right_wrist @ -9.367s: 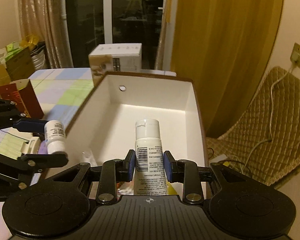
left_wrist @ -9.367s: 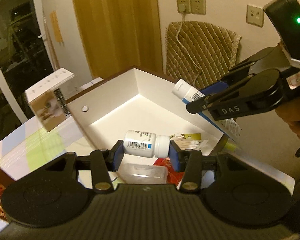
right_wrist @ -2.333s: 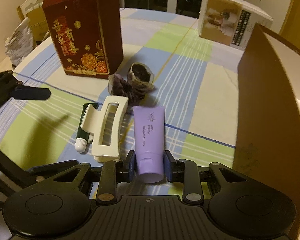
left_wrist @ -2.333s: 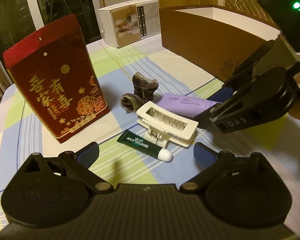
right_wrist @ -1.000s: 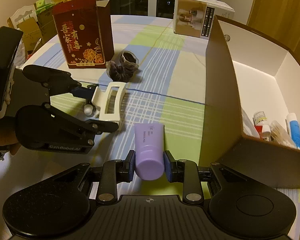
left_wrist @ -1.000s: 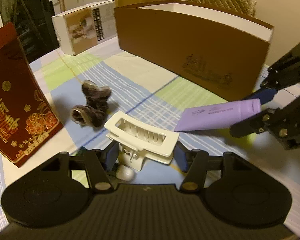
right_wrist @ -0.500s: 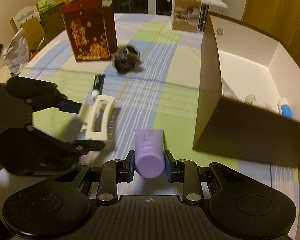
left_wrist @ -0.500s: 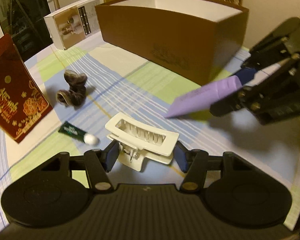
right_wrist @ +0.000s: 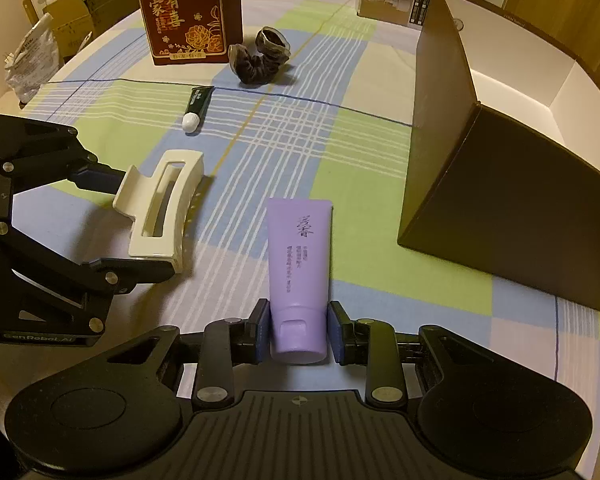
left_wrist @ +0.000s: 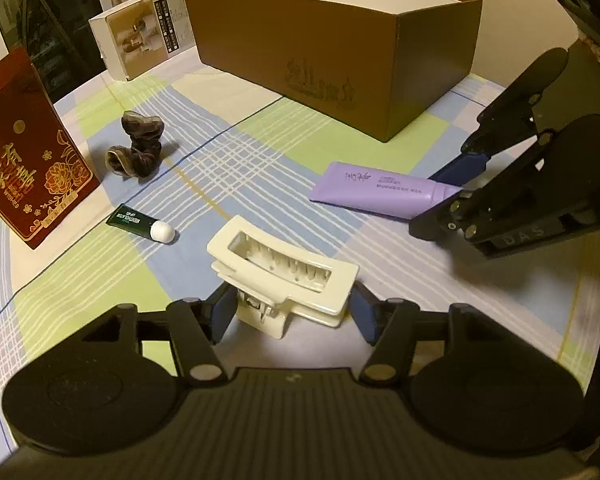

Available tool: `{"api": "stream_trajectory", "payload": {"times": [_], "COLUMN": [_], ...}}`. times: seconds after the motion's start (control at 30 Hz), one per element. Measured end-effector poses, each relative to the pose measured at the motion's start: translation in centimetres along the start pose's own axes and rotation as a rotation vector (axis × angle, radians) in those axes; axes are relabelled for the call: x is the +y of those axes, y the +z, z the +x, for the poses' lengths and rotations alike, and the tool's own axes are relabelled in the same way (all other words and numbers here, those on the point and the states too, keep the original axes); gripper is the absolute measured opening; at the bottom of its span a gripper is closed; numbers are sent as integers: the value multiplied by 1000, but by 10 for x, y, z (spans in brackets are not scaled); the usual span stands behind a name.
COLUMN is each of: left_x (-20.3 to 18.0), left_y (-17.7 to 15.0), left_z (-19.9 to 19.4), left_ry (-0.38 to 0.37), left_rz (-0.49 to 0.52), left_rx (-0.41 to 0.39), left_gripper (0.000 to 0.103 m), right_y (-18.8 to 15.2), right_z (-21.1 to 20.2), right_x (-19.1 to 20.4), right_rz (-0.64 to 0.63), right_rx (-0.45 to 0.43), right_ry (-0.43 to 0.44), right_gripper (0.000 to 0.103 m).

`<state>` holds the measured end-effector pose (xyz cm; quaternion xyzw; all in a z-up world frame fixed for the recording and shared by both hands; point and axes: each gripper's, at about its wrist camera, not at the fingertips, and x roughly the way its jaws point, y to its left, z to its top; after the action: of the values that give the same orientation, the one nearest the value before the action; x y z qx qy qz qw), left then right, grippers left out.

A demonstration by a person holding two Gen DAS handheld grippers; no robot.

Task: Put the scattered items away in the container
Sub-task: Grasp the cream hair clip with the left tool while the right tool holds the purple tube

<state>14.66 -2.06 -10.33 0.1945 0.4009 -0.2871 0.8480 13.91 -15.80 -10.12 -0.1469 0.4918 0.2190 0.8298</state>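
My left gripper point(left_wrist: 292, 312) is shut on a cream hair claw clip point(left_wrist: 284, 276), held just above the checked tablecloth; it also shows in the right wrist view point(right_wrist: 160, 208). My right gripper point(right_wrist: 299, 330) is shut on the cap end of a purple tube point(right_wrist: 299, 264), which also shows in the left wrist view point(left_wrist: 380, 192). The brown container box point(left_wrist: 340, 52) with a white inside stands behind, to the right in the right wrist view point(right_wrist: 480, 184). A dark scrunchie point(left_wrist: 138, 148) and a green lip-balm tube point(left_wrist: 140, 224) lie on the cloth.
A red gift box point(left_wrist: 24, 148) stands at the left, and a white product box point(left_wrist: 144, 40) stands behind near the container. Cardboard boxes and a plastic bag point(right_wrist: 32, 60) sit beyond the table's far left edge.
Both grippers have drawn back and lower from the container with their items still held. The purple tube now lies flatter, close to the cloth.
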Motion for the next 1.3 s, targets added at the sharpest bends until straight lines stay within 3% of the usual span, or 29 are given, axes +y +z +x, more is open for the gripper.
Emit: {"api": "stream_trajectory", "payload": {"times": [0.2, 0.37, 0.77, 1.3], "left_x": [0, 2, 5, 2], "left_y": [-3, -3, 4, 5], "left_z": [2, 3, 9, -11], "left_ry": [-12, -25, -58, -16], "left_rz": [-7, -6, -11, -32], "left_rx": [5, -5, -17, -24], "left_gripper": [60, 68, 65, 65], "right_y": [-2, -3, -3, 1], "right_z": [0, 0, -2, -38], "right_x": [0, -1, -3, -3], "right_rz": [-5, 8, 31, 28], "right_rx": [-17, -19, -26, -106], "right_ry": [-4, -1, 5, 1], "right_gripper": [33, 33, 32, 32]}}
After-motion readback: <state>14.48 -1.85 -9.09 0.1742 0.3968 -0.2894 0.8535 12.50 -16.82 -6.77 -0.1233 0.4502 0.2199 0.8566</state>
